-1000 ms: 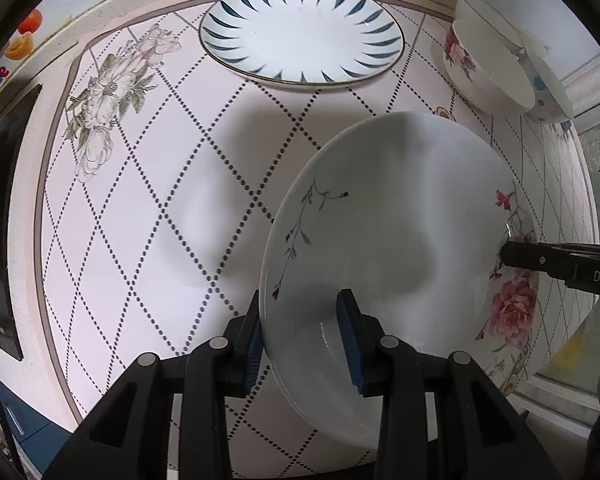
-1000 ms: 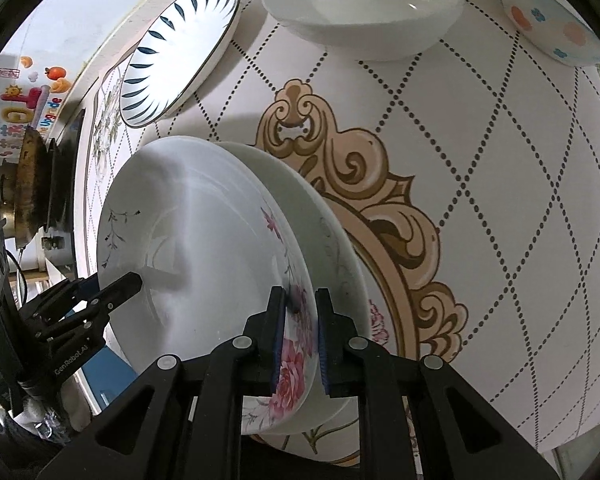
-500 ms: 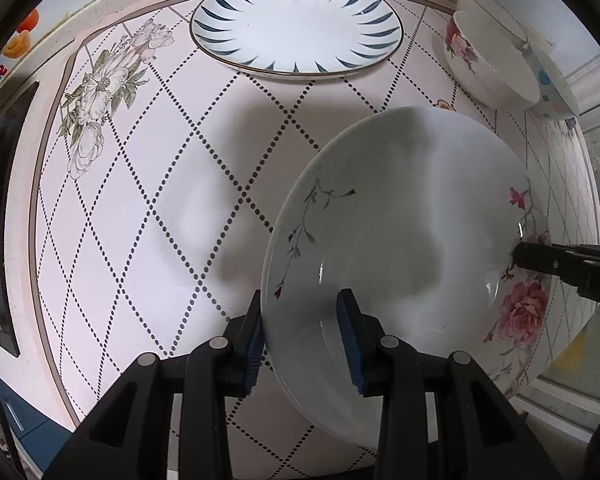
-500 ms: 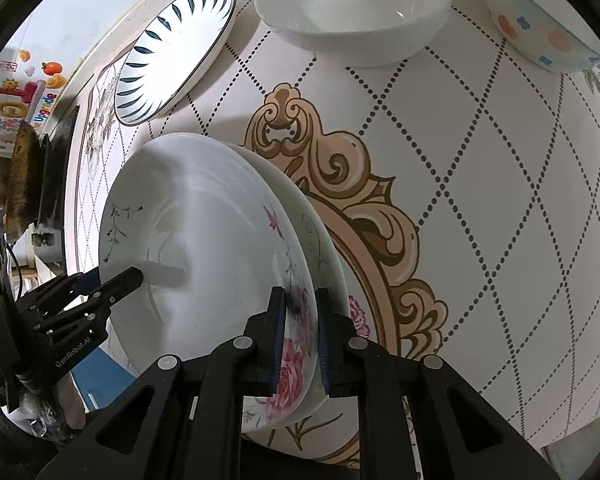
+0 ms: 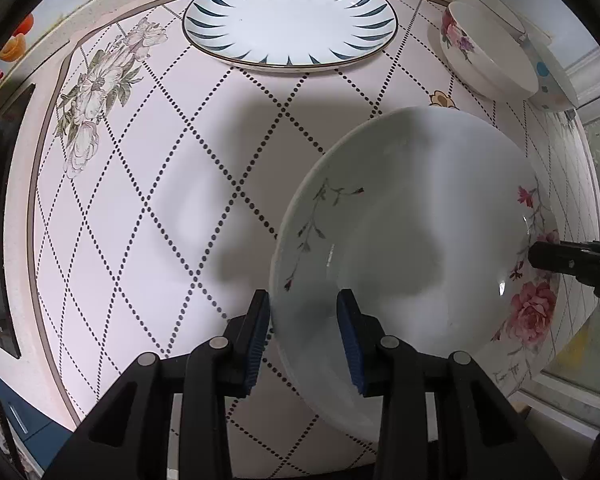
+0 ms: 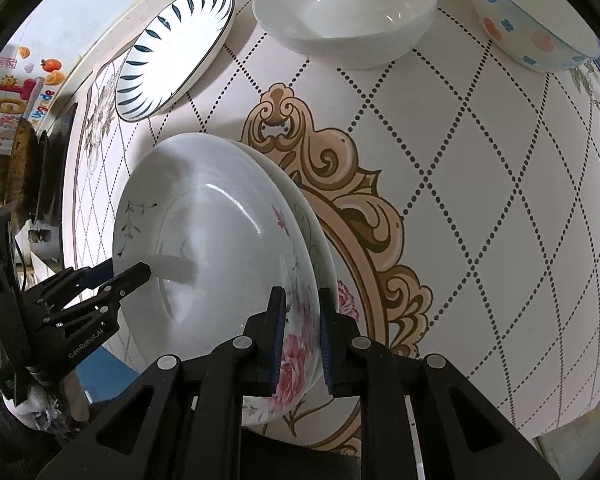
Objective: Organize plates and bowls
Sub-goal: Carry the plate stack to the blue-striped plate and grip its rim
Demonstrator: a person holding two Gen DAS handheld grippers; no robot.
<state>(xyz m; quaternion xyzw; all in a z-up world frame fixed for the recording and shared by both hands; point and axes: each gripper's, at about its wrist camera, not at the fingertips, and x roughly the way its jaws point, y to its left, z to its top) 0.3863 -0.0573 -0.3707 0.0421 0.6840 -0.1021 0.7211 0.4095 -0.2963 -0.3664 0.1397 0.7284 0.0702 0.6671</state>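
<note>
A white deep plate with pink roses [image 5: 412, 216] is held above the table between both grippers. My left gripper [image 5: 303, 340] straddles its near rim with the blue pads either side, shut on it. My right gripper [image 6: 300, 336] is shut on the opposite rim by the rose print; the plate also shows in the right wrist view [image 6: 216, 248], and a second rim lies just under it. A blue-leaf plate [image 5: 290, 20] lies at the table's far edge. A white rose bowl [image 5: 484, 52] and a dotted bowl [image 6: 532, 20] sit at the far right.
The table [image 5: 140, 200] has a pink diamond-pattern cover with a gold ornament [image 6: 364, 208]. A plain white bowl [image 6: 348, 8] stands beside the dotted bowl. A stove with a dark pan [image 6: 20, 168] is left of the table.
The rose plate, held by both grippers, has shifted slightly toward the near side of the table. The blue-leaf plate and bowls have not moved.
</note>
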